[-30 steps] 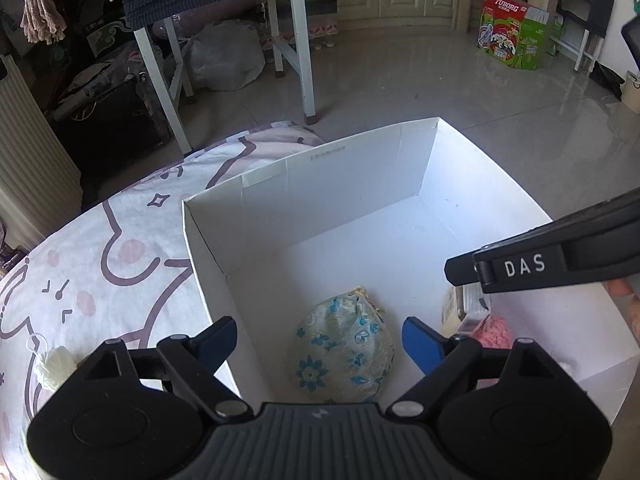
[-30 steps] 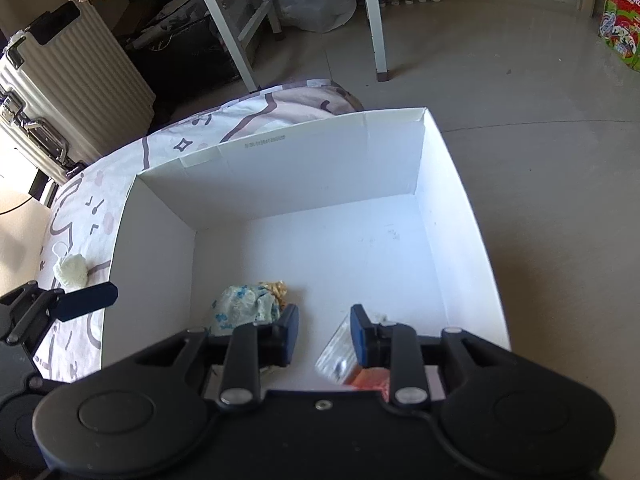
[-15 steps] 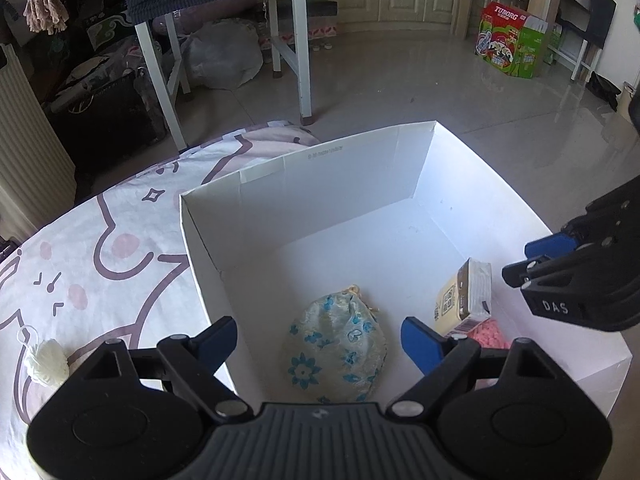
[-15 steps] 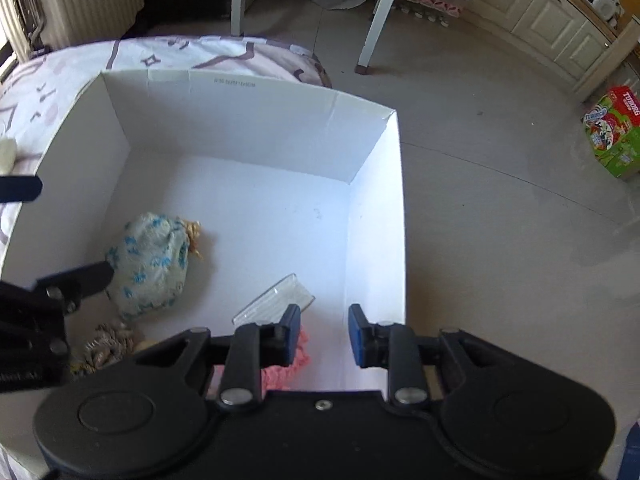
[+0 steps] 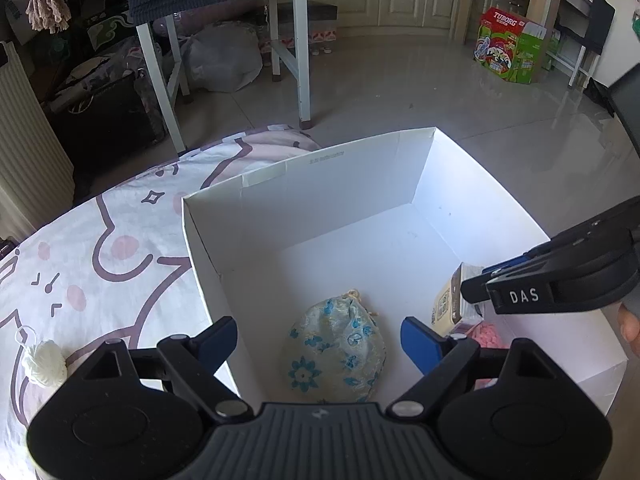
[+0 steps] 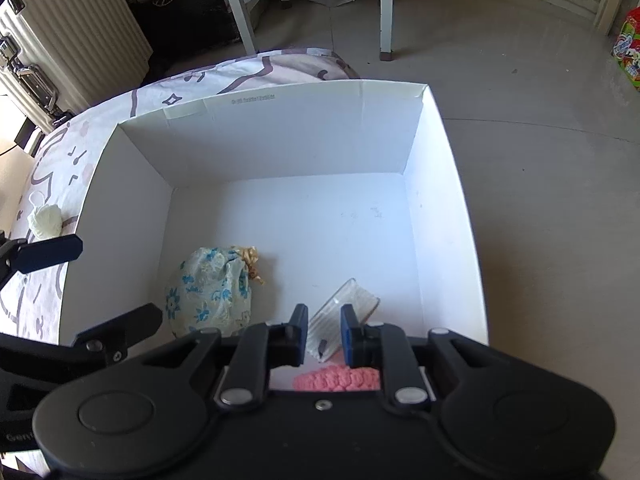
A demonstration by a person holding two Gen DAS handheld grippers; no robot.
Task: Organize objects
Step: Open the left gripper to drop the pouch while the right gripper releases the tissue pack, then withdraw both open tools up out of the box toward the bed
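Loose on the patterned bedsheet (image 5: 120,248), beside the white cardboard box (image 5: 280,184): small cream yarn pompom (image 5: 45,363) (soft, light; pinch its middle). Left gripper (image 5: 320,336) jaws wide, empty, over the box's near-left corner. Right gripper (image 6: 324,330) jaws closed, nothing pinched.

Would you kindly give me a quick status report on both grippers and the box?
Left gripper open, empty, above floral pouch. Right gripper shut, empty, over clear packet. Pouch, packet, pink knit inside white box. White pompom on blanket outside. Nothing in the way.
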